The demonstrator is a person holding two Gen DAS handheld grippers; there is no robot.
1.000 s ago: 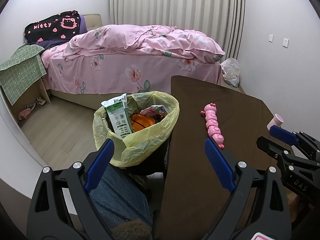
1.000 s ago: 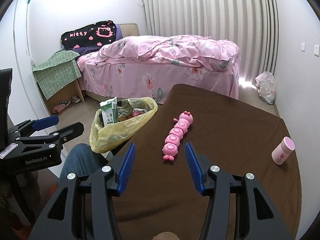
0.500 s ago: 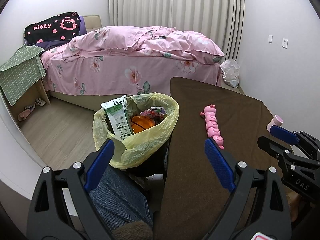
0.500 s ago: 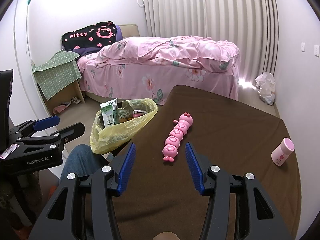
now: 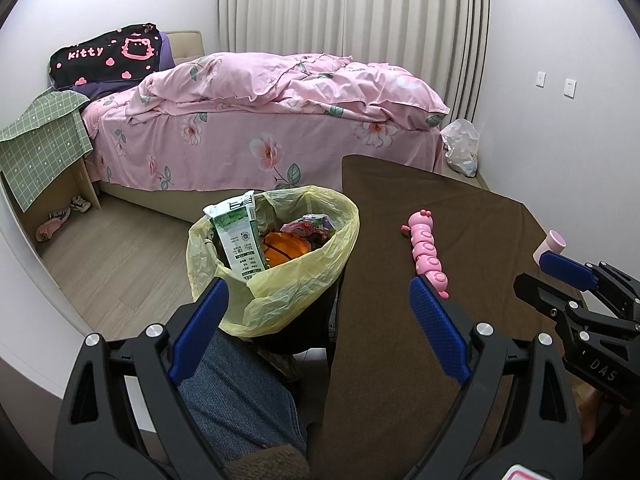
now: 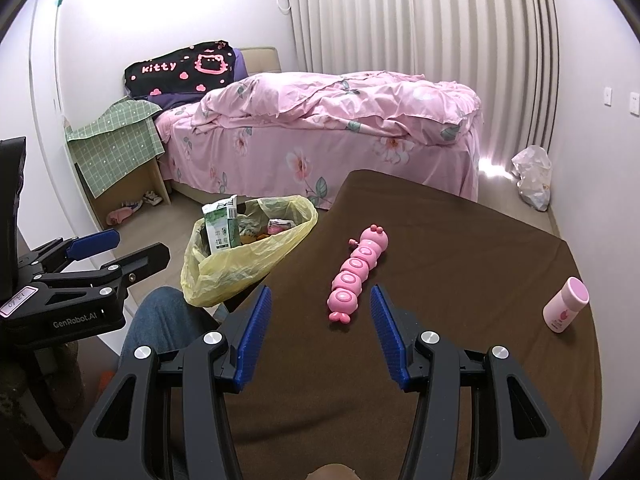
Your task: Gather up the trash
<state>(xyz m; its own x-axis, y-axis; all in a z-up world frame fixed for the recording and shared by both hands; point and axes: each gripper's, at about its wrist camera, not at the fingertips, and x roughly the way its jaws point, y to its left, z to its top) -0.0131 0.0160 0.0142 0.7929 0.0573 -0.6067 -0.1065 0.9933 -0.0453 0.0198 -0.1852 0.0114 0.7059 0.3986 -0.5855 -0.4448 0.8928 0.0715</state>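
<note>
- Two grippers hovered over a brown counter (image 6: 460,264); the right gripper (image 6: 318,332) and the left gripper (image 5: 316,326) were both spread, holding nothing.
- One pink caterpillar toy (image 6: 358,270) lay just beyond the right gripper, at 12 o'clock.
- One small pink bottle (image 6: 566,304) stood at 3 o'clock, well apart.
- One yellow-lined trash bin (image 6: 240,264), at 10 o'clock beside the counter, held one milk carton (image 6: 220,228) and wrappers.
- Judged step: choosing the next piece; the next move calls for reaching and closing on it.

Carton (image 5: 240,236) in bin (image 5: 280,280) beside table (image 5: 400,360)
</note>
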